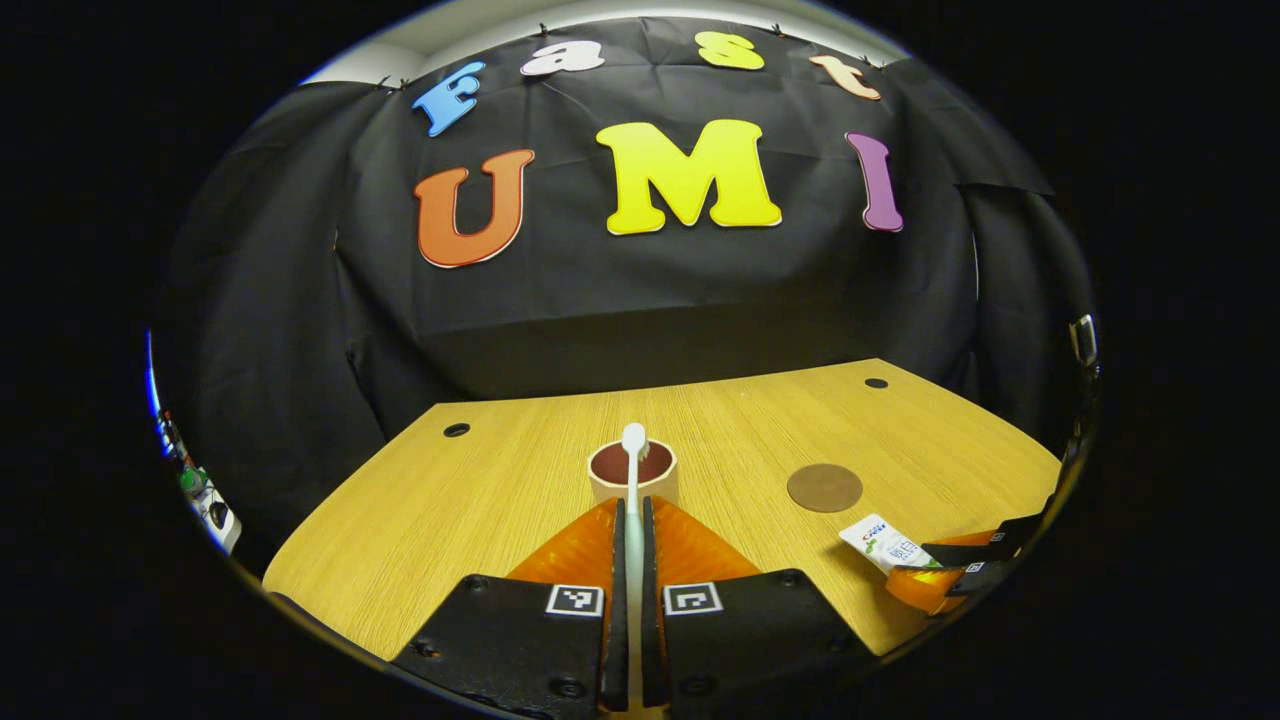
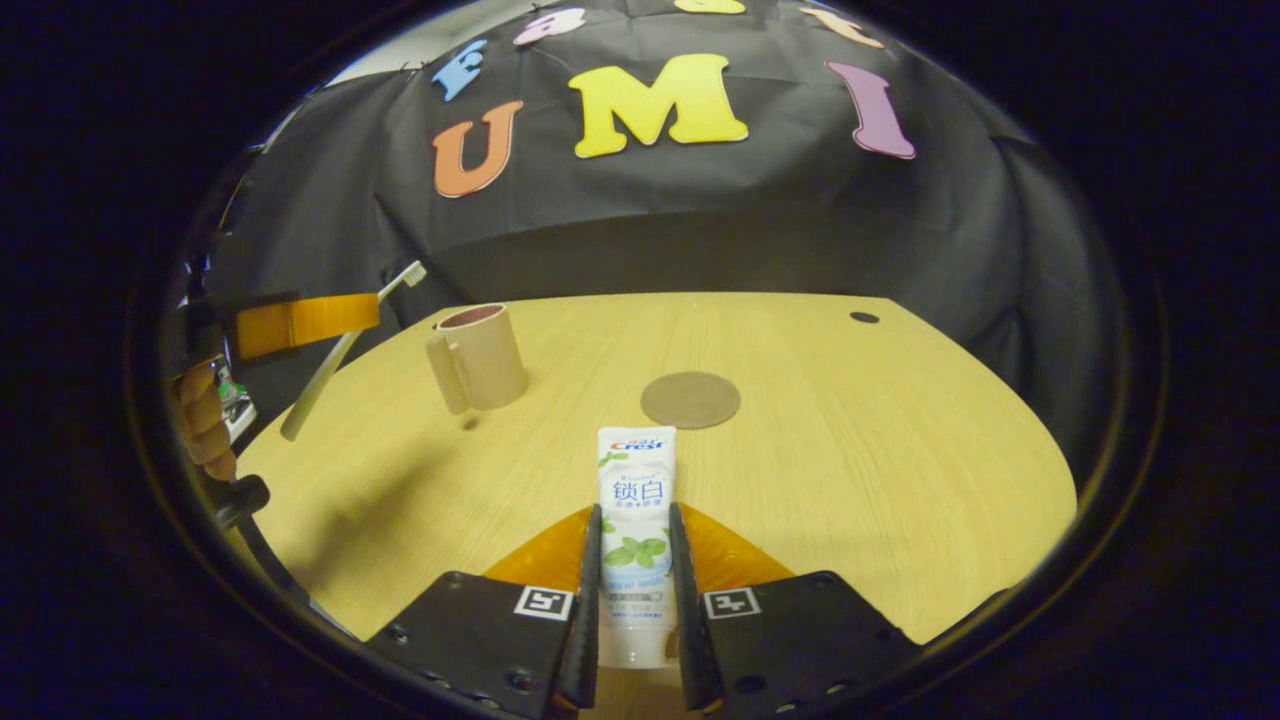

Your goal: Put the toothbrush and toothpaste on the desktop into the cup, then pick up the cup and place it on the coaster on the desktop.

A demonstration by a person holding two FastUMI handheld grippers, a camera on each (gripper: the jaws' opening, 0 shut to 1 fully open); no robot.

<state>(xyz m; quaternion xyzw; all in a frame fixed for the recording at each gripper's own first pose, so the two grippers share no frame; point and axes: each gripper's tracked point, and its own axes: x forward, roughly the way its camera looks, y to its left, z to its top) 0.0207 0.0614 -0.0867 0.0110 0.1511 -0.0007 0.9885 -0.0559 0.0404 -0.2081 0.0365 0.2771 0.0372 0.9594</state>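
In the left gripper view my left gripper [image 1: 632, 515] is shut on a white toothbrush [image 1: 634, 470], whose bristle head points over the beige cup [image 1: 632, 478] with a dark red inside. The round brown coaster [image 1: 824, 488] lies right of the cup. In the right gripper view my right gripper [image 2: 636, 520] is shut on a white toothpaste tube [image 2: 637, 510] that points toward the coaster [image 2: 690, 399]. The cup [image 2: 482, 355] stands upright at the left with its handle toward me. Beyond it the left gripper [image 2: 300, 322] holds the toothbrush [image 2: 340, 355] slanted in the air. The right gripper [image 1: 965, 570] with the tube [image 1: 882, 543] appears at the lower right of the left gripper view.
The wooden desktop [image 2: 850, 450] has small dark holes near its back corners [image 2: 864, 317]. A hand [image 2: 200, 420] holds the left gripper at the desk's left edge. Black cloth closes the booth behind the desk.
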